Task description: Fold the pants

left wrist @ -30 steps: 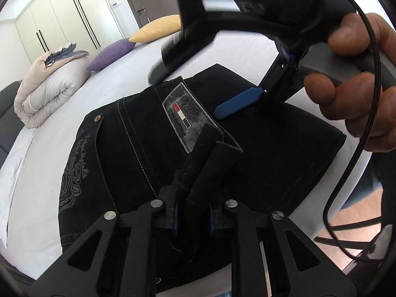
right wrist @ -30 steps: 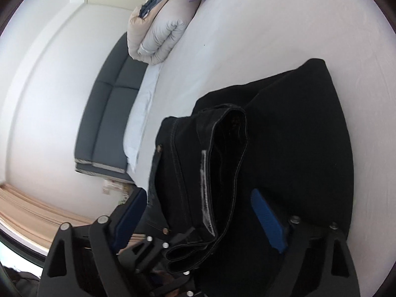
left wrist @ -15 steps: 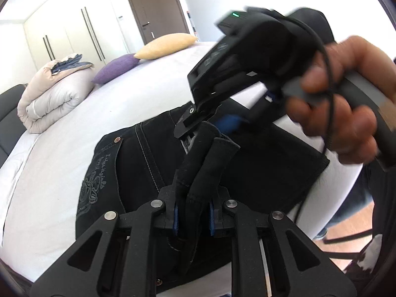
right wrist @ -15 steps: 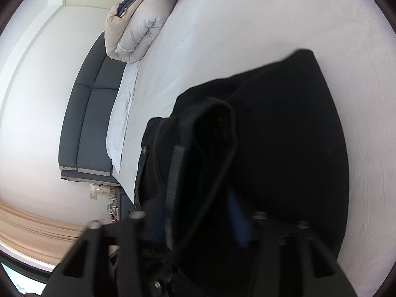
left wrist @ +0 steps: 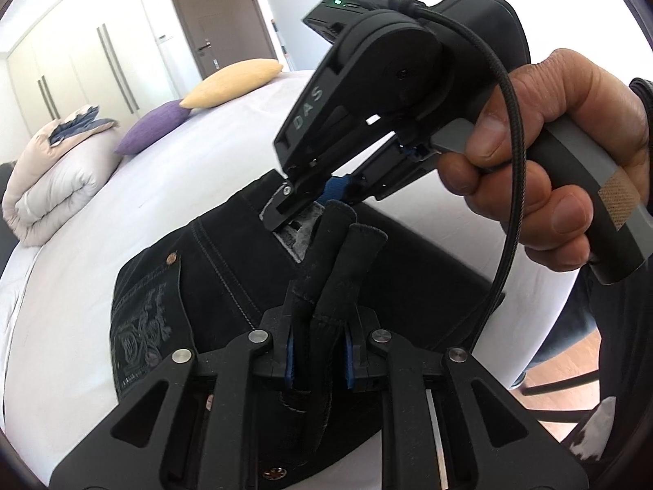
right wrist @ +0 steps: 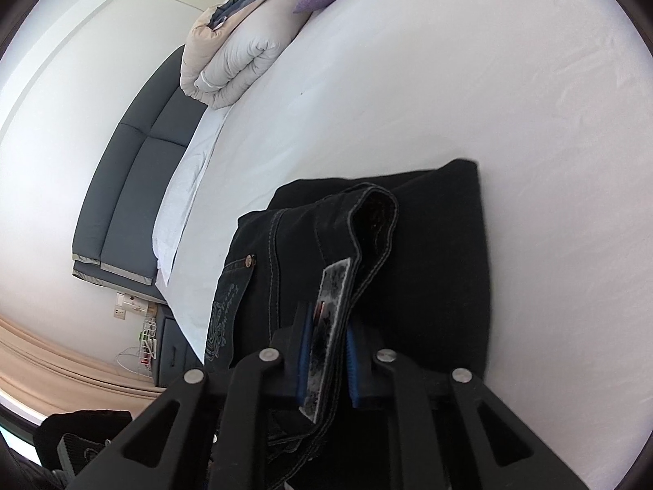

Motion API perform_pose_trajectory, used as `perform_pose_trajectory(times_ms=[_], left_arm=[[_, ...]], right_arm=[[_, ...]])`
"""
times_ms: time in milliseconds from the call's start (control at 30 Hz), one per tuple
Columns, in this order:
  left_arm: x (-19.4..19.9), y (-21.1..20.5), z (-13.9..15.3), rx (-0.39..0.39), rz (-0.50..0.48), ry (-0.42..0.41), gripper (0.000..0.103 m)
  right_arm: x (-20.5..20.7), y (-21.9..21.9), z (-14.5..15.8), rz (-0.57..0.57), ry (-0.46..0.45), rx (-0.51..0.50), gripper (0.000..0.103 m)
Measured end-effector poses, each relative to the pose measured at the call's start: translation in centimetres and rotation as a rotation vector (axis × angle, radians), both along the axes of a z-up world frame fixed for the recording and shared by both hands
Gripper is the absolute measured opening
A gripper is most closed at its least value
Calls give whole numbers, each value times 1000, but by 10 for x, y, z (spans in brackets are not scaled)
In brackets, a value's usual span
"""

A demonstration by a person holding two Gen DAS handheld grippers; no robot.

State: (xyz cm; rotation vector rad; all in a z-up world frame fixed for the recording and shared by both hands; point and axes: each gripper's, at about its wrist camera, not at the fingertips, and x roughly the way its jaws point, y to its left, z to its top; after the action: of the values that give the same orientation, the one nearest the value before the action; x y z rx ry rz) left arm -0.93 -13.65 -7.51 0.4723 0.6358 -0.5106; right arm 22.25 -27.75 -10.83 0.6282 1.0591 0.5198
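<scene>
Black jeans [left wrist: 228, 269] lie folded on the white bed [left wrist: 171, 179], waistband toward me. My left gripper [left wrist: 318, 361] is shut on a bunched fold of the waistband that sticks up between its fingers. My right gripper [left wrist: 310, 200], held by a hand, is shut on the waistband at the grey leather patch [left wrist: 300, 230] just beyond. In the right wrist view my right gripper [right wrist: 326, 359] pinches the waistband with the patch [right wrist: 330, 310], and the folded jeans [right wrist: 432, 253] spread out beyond it.
A rolled duvet [left wrist: 49, 188] lies at the far left of the bed, with a purple pillow [left wrist: 153, 126] and a yellow pillow [left wrist: 232, 81] behind. A dark sofa [right wrist: 134, 179] stands beside the bed. The bed's edge and wooden floor [left wrist: 559, 396] are at the right.
My right gripper came down from open above the jeans and closed on the waistband at the patch. My left gripper kept its hold; the waistband is lifted slightly.
</scene>
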Motion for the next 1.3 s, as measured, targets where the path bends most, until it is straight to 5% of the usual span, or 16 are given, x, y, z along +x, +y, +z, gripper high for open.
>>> perform_pose_trajectory(times_ms=[467,800,1000,1133,1200,1300], left_arm=[[6,-29,-19,20,-67,39,15],[-4,17,-2,19,-68,57,19],[-5,69,26,-225,-66,208,59],[2,124,56,-385,-21,245,59],[19,154,68,-451,27,259,59],[63,181,61,-428,92,330,59]], right_arm=[[-10,-38,-14,-48,-12,19,14],[-12,-46,-30,-52,-4,48,17],[-26,-56,-25,-91,-13,92,28],[-38,-62,-4,-118,-37,71,29],[-44,-60,11,-113,-67,92,20],[-46,-43,22,-61,-81,113,16]])
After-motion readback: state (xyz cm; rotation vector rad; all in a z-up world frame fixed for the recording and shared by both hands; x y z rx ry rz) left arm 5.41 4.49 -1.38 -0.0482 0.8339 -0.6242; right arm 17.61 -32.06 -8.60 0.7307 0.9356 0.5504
